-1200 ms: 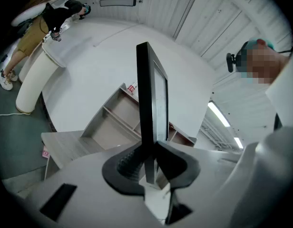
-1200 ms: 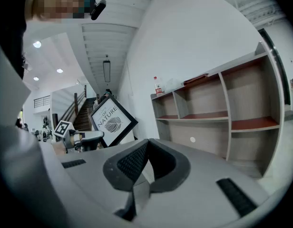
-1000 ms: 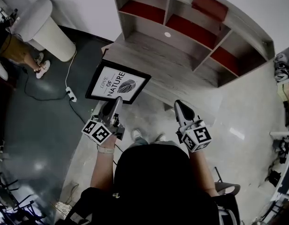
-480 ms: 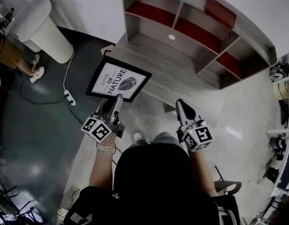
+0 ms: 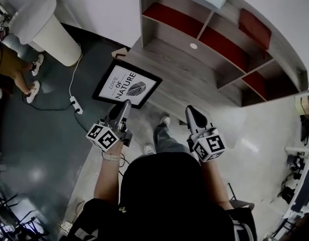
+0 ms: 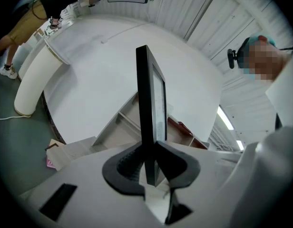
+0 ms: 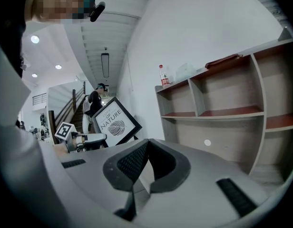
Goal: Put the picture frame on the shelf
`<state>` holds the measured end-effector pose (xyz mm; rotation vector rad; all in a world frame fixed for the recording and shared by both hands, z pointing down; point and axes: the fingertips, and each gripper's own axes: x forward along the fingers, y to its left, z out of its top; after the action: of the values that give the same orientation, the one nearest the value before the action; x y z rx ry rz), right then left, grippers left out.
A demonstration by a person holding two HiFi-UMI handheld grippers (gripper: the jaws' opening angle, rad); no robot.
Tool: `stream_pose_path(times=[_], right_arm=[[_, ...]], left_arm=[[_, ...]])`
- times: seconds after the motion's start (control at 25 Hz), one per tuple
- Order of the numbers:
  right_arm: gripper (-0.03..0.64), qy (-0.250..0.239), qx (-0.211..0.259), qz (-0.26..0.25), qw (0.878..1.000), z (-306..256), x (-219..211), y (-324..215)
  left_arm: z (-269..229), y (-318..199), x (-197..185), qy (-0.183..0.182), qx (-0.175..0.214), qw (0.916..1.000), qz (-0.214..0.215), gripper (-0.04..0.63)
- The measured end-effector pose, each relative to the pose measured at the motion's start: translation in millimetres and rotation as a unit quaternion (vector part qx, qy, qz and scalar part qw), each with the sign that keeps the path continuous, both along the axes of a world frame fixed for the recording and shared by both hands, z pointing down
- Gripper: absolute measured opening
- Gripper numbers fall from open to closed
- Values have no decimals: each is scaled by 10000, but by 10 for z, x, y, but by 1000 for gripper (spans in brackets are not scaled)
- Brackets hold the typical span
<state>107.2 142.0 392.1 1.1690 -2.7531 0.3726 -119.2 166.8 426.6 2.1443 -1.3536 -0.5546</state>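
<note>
Left of centre in the head view, our left gripper (image 5: 124, 106) pinches the lower edge of the black picture frame with a white leaf print (image 5: 127, 84). The frame is in the air, just before the grey wooden shelf with red-lined compartments (image 5: 179, 74). At right, our right gripper (image 5: 191, 112) is empty, its jaws pressed together.

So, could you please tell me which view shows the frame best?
The head view: the whole frame faces the camera, print readable. The left gripper view shows only its edge, clamped between the jaws; the right gripper view shows it small and tilted.
</note>
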Motion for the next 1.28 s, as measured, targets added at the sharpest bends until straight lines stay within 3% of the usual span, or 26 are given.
stream_pose_path(times=[0.4,0.68,1.28], right_arm=[[-3,108,-25,-594,9982,127,-357,-1261],[-3,121,-168,-810,9965,240,-422,-1771],[-3,625,-476,-259,9966,585,-528,-2200]], left_arm=[[320,-1090,-137,-131,-386,9988,-281,86],[633,-1563,-62,-399,-813,9954,-308,84],[1526,-2461,-43,-596,-1388,9881,300,77]])
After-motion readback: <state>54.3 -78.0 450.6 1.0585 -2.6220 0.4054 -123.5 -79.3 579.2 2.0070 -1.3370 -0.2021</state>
